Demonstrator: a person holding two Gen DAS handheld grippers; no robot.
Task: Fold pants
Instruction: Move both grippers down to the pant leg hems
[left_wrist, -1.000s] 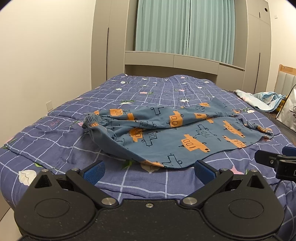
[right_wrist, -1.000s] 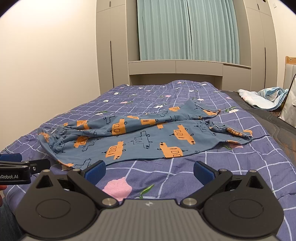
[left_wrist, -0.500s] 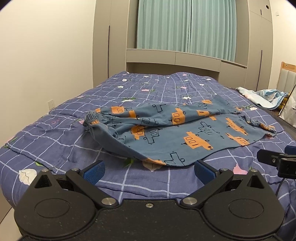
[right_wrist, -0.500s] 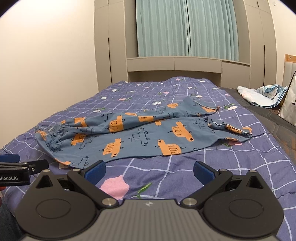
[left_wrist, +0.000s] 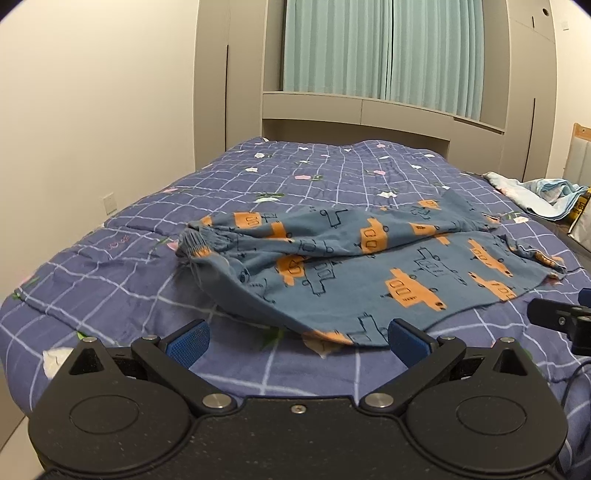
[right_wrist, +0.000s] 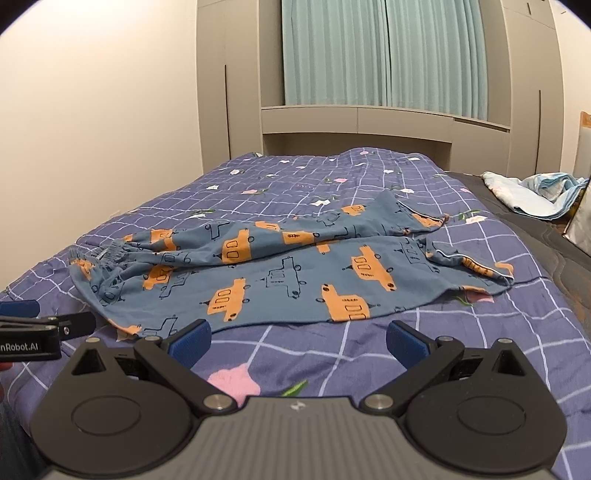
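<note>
Blue pants with orange car prints (left_wrist: 354, 266) lie spread and rumpled on the bed, waistband to the left, leg cuffs to the right; they also show in the right wrist view (right_wrist: 288, 273). My left gripper (left_wrist: 297, 338) is open and empty, low over the quilt just in front of the pants' near hem. My right gripper (right_wrist: 297, 338) is open and empty, just short of the near hem further right. Each gripper shows at the edge of the other's view.
A purple checked quilt (left_wrist: 110, 288) covers the bed (right_wrist: 498, 350). A light blue bundle of cloth (left_wrist: 543, 194) lies at the far right edge. A white wall runs along the left, cabinets and teal curtains stand behind the bed.
Both grippers have moved slightly forward and lower toward the pants' near hem. The pants have not moved and both grippers stay open.
</note>
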